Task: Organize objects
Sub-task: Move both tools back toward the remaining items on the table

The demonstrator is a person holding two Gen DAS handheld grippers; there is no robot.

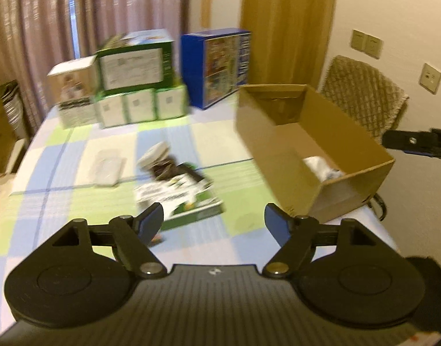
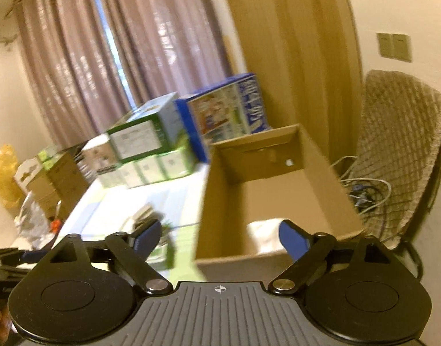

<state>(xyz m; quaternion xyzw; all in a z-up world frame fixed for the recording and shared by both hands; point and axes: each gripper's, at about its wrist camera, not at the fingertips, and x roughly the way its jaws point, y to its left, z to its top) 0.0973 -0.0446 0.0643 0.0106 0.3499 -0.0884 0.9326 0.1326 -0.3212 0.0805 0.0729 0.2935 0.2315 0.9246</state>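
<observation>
Fingers of both the left gripper (image 1: 214, 222) and right gripper (image 2: 220, 238) are spread empty; items (image 1: 177, 190) are left loose beside the box (image 1: 350, 190), presumably awaiting packing.

checked table (image 1: 76, 144), cardboard box (image 1: 266, 144), stacked cartons (image 1: 134, 106)

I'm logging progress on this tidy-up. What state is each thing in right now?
Left gripper: open, empty.
Right gripper: open, empty.
Cardboard box: open-topped, white item inside.
Green box: flat on table, outside the cardboard box.
White pack: lying on table.
Blue box: upright.
</observation>
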